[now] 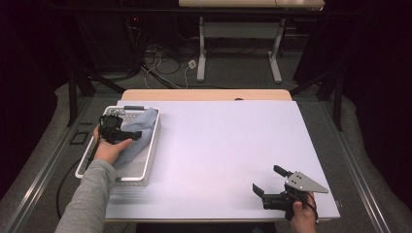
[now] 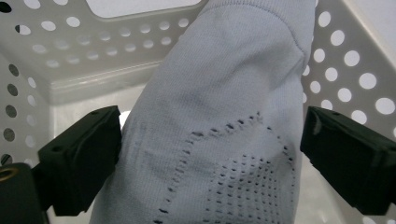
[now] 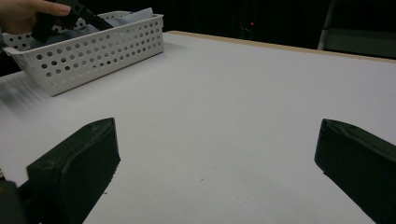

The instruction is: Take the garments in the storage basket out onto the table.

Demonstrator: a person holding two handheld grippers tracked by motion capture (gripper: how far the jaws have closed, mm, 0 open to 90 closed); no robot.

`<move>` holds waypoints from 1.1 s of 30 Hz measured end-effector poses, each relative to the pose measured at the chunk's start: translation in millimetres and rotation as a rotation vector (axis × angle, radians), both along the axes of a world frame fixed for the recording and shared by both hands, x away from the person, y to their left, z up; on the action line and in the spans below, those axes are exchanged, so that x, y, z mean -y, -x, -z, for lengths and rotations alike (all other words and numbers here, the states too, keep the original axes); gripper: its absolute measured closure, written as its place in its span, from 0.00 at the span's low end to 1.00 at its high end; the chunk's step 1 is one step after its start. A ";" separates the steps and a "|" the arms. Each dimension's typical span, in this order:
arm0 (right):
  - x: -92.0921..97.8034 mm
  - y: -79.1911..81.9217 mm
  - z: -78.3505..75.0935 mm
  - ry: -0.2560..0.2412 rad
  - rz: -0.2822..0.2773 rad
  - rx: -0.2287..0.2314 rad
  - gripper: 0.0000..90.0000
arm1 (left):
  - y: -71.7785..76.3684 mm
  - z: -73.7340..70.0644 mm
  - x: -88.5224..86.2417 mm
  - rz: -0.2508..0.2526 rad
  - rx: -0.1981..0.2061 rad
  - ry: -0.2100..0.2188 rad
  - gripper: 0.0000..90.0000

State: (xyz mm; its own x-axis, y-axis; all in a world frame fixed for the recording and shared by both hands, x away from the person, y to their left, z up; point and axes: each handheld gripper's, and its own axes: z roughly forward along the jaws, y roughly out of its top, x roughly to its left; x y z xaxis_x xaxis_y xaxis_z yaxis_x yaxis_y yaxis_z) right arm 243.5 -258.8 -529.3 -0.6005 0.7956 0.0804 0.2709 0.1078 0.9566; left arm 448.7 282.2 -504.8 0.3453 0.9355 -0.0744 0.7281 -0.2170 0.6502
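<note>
Between the left gripper [image 2: 210, 154]'s 2 spread jaws: pale cloth [image 2: 224, 121], ungripped, lying in basket [image 2: 93, 70]; lifting left. Right gripper [image 3: 217, 172] open, idle.

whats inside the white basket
A pale blue cloth lies in the white basket, the left tongs open around it. Anything beneath the cloth is hidden.

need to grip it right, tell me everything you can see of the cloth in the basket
The pale blue-grey knit cloth lies bunched in the white perforated basket at the table's left. It looks soft, with a pattern of small holes. It rises between the left tongs' open jaws; one jaw touches it, the other stands apart.
</note>
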 end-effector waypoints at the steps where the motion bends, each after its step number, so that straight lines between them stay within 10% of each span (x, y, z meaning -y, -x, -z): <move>1: 0.0 0.0 0.0 0.000 0.000 0.000 0.00 | 0.0 0.0 0.0 0.000 0.000 0.000 0.09; 33: 1.4 -1.9 1.0 -0.001 -0.011 -0.004 0.00 | 3.6 1.0 -6.7 0.043 0.000 -0.083 0.65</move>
State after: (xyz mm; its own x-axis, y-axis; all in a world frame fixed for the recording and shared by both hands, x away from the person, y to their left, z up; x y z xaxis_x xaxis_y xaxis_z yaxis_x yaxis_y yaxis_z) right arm 245.4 -260.2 -530.4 -0.6085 0.7891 0.0839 0.2740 0.1097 0.9555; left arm 445.1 288.9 -505.8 0.3853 0.9228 0.0023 0.7170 -0.3009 0.6288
